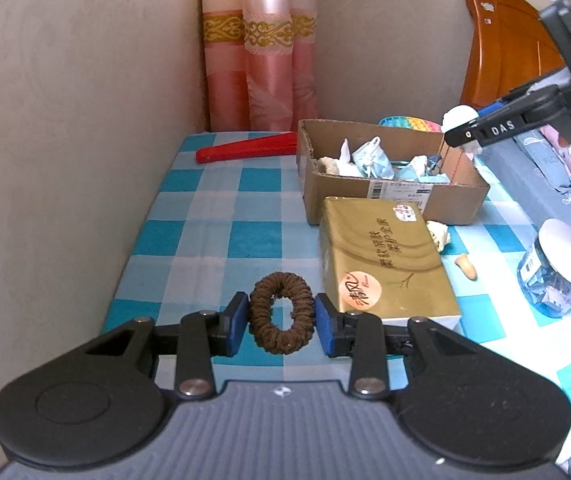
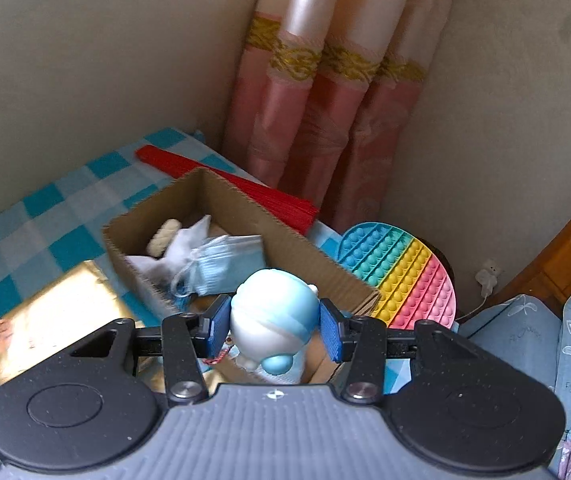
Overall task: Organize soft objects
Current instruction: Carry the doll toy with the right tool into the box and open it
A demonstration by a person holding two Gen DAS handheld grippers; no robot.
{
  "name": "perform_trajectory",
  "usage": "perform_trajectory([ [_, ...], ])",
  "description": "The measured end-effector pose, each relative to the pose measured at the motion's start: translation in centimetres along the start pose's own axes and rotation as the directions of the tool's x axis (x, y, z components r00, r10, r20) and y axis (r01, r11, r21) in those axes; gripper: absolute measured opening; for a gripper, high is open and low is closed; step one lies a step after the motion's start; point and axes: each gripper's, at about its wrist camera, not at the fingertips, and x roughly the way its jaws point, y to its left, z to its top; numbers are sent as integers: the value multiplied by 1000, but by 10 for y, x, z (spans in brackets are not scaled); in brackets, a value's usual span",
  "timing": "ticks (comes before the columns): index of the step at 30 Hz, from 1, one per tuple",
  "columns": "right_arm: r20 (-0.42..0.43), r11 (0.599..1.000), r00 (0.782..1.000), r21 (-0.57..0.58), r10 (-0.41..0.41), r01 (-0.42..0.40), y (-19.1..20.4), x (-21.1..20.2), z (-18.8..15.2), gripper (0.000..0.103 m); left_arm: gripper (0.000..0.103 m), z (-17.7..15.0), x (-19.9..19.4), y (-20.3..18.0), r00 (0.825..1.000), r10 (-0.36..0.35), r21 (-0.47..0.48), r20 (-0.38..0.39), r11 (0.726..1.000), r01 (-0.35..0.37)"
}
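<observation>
**Both grippers loaded over the checked table**

Blue-and-white checked cloth (image 1: pixel 221 208) covers the table in the left wrist view, with a beige wall and a pink curtain (image 1: pixel 261 68) behind. On it stands an open cardboard box (image 1: pixel 389 196) holding crumpled face masks (image 1: pixel 369 158) and other pale soft bits that are hard to tell apart. A gold tissue pack (image 1: pixel 385 264) lies just in front of the box, a folded red fan (image 1: pixel 245 148) behind it to the left, and a lidded clear jar (image 1: pixel 557 268) at the right. The left gripper (image 1: pixel 281 320) is clamped on a brown hair scrunchie (image 1: pixel 281 312), a pad pressing each side; the ring faces the camera, its longer axis running up and down. At upper right the right gripper (image 1: pixel 461 128) hangs above the box's far right corner with something white in its tip.

From the right wrist view, the same box (image 2: pixel 245 216) sits below, a blue mask (image 2: pixel 225 264) and a white cloth inside. The right gripper (image 2: pixel 274 322) is closed on a blue-and-white soft toy (image 2: pixel 273 316), its rounded head toward the box. A rainbow pop mat (image 2: pixel 401 276) lies just beyond the box.
</observation>
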Motion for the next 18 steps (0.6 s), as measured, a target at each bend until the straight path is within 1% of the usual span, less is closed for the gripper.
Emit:
perform_trajectory([
  [5,-33,999,998,13,-51,51,-12,25,2,52,35,1,6,4,1000,6,-7,-9,1000,-6],
  [7,-43,997,997,25,-70,71,-17,34,2,54,35,1,9,5,1000,8,-12,-15,1000,-8],
  [8,-44,996,996,35,-75,76,-20,36,2,61,35,1,10,5,1000,11,-12,-19,1000,-11],
  [9,-45,996,996,57,-73,76,-23,38,2,71,35,1,11,5,1000,13,-11,-22,1000,-13],
  [11,-38,994,998,91,-49,53,-28,39,2,79,35,1,13,5,1000,8,-12,-28,1000,-8],
  [12,-29,994,999,100,-43,45,-29,37,1,81,35,1,14,4,1000,6,-11,-29,1000,-6],
  [16,-16,995,999,87,-47,49,-25,29,0,84,35,1,14,3,1000,7,-4,-28,1000,-7],
  [18,-11,996,999,86,-37,38,-23,23,-1,87,35,2,14,2,1000,9,0,-30,1000,-9],
])
